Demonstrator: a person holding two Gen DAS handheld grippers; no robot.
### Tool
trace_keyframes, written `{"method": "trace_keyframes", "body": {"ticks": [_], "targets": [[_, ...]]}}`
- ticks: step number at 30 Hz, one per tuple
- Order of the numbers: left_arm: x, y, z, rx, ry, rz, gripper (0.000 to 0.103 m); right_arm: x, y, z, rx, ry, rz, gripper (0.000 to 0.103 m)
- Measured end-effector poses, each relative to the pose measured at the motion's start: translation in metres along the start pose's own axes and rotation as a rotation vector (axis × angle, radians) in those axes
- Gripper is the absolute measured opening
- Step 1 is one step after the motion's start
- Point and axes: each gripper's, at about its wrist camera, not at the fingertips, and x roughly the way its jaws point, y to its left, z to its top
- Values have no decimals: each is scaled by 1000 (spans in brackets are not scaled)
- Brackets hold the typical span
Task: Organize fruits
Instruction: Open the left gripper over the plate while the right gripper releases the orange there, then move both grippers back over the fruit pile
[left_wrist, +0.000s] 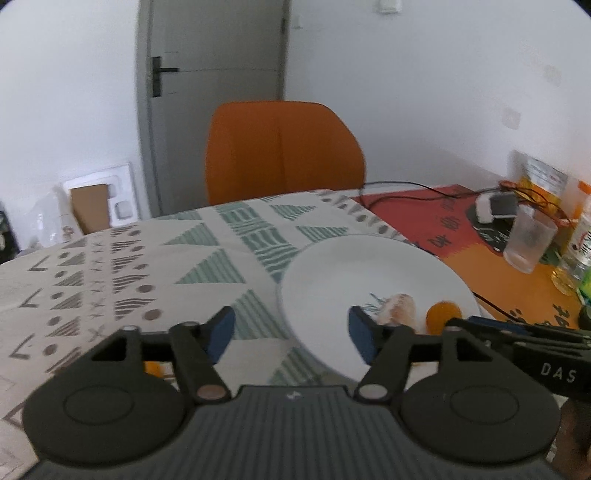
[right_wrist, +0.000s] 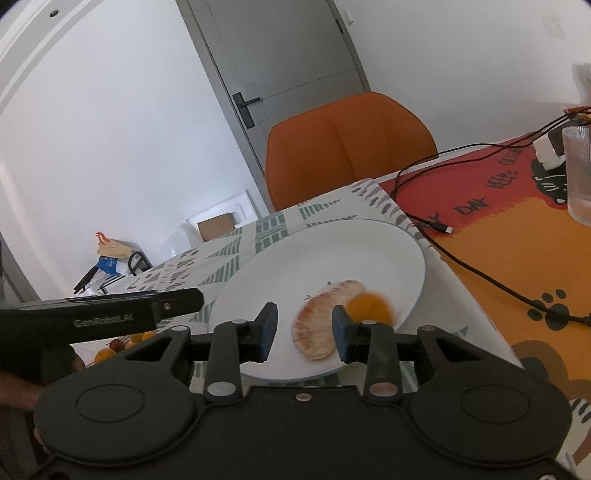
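Left gripper (left_wrist: 291, 334): jaws spread wide, nothing between them, held above the near rim of the white plate (left_wrist: 332, 258). Right gripper (right_wrist: 300, 332): jaws also wide apart and holding nothing, over the plate's near side. On the plate lie a peeled pale fruit segment (right_wrist: 314, 325) and a small orange fruit (right_wrist: 369, 308), touching. Only the right wrist view shows more small fruits (right_wrist: 122, 343) on the counter (left_wrist: 110, 266), left of the plate. Only the left wrist view shows bottles (left_wrist: 581, 236) beyond the glass (left_wrist: 528, 240). An orange chair (left_wrist: 280, 151) stands behind.
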Motion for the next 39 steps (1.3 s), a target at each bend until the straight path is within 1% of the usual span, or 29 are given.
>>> {"method": "trace_keyframes", "body": {"ticks": [1,3,4,6,7,8,9,10,12,14,19,27,29,34,37,39], "targets": [[-4,4,0,-8,-7,16,79,-1,2,0,-2,-3,-1,43],[-12,12,-1,-21,-19,40,83,-2,7,0,-6,-7,3,50],[-15,15,-2,-26,-24,48,84,-3,9,0,-4,-7,10,51],[-23,22,-3,-37,-31,67,85,-4,11,0,5,-7,25,64],[-27,26,-3,-43,-38,78,85,-5,13,-1,7,-13,30,68],[-30,30,-4,-48,-44,87,85,-7,15,-1,5,-20,35,76],[-34,33,-4,-53,-50,93,86,-8,18,-1,1,-26,40,83],[-38,37,-5,-60,-56,99,87,-9,21,-1,-4,-29,49,85],[-45,44,-6,-78,-67,109,90,-10,28,-1,-9,-35,71,99],[-54,52,-8,-89,-80,125,92,-10,36,-1,-16,-41,88,103],[-74,71,-13,-123,-108,154,96,-9,56,-5,-46,-22,114,103],[-96,98,-25,-166,-129,169,96,-5,81,-10,-76,2,137,103],[-99,103,-27,-171,-132,191,96,-5,87,-12,-86,4,143,103],[-112,122,-34,-205,-150,210,96,-4,106,-17,-151,-2,149,102],[-118,132,-39,-228,-164,228,96,-1,115,-18,-170,12,156,98],[-121,138,-43,-247,-166,232,96,2,120,-19,-180,26,168,90]]}}
